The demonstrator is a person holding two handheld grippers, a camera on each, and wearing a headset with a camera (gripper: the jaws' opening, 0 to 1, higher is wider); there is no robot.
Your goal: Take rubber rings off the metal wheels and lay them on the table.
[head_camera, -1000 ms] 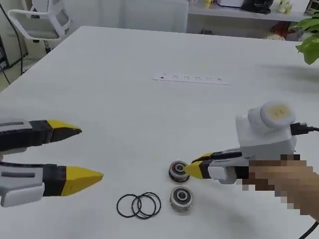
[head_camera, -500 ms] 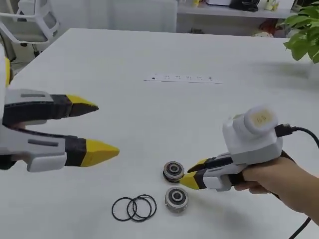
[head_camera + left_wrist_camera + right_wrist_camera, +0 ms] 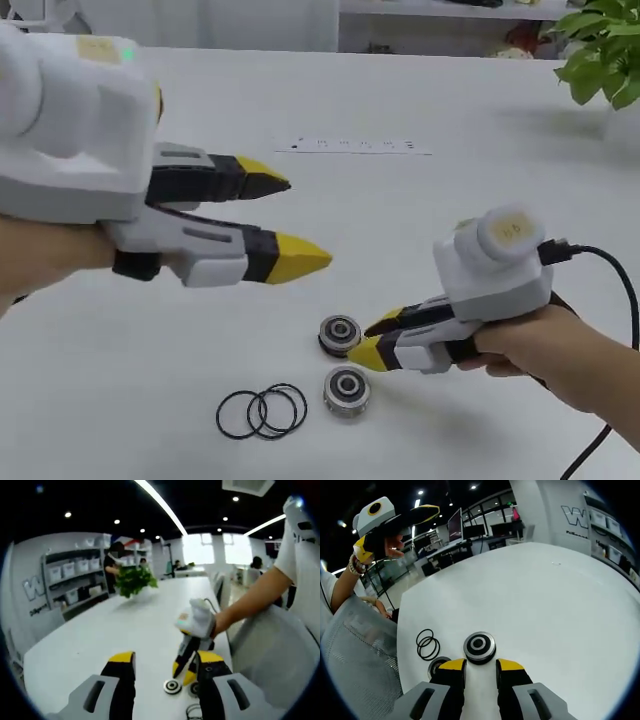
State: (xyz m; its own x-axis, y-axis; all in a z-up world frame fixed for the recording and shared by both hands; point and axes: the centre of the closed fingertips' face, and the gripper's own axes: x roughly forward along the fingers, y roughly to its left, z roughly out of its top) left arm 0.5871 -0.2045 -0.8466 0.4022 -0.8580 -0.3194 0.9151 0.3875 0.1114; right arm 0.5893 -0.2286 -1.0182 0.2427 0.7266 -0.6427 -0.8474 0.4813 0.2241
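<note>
Two small metal wheels lie flat on the white table [image 3: 430,200]: one wheel [image 3: 339,335] [image 3: 479,646] farther from me, the other wheel [image 3: 347,390] [image 3: 439,666] nearer. Three black rubber rings [image 3: 262,411] [image 3: 427,644] lie overlapping to the left of the nearer wheel. My right gripper [image 3: 368,340] [image 3: 481,666] rests low on the table, its jaws a little apart, with the far wheel just ahead of the tips. My left gripper [image 3: 305,222] [image 3: 165,662] hovers open above the table, up and left of the wheels, with nothing in it.
A white power strip [image 3: 350,146] lies in the middle of the table. A leafy plant [image 3: 600,55] stands at the far right corner. A black cable [image 3: 610,300] trails from the right gripper. Shelves and people stand beyond the table.
My left gripper has come up and to the right, toward the middle of the table, still open. The right gripper stays by the far wheel. The wheels and rings have not moved.
</note>
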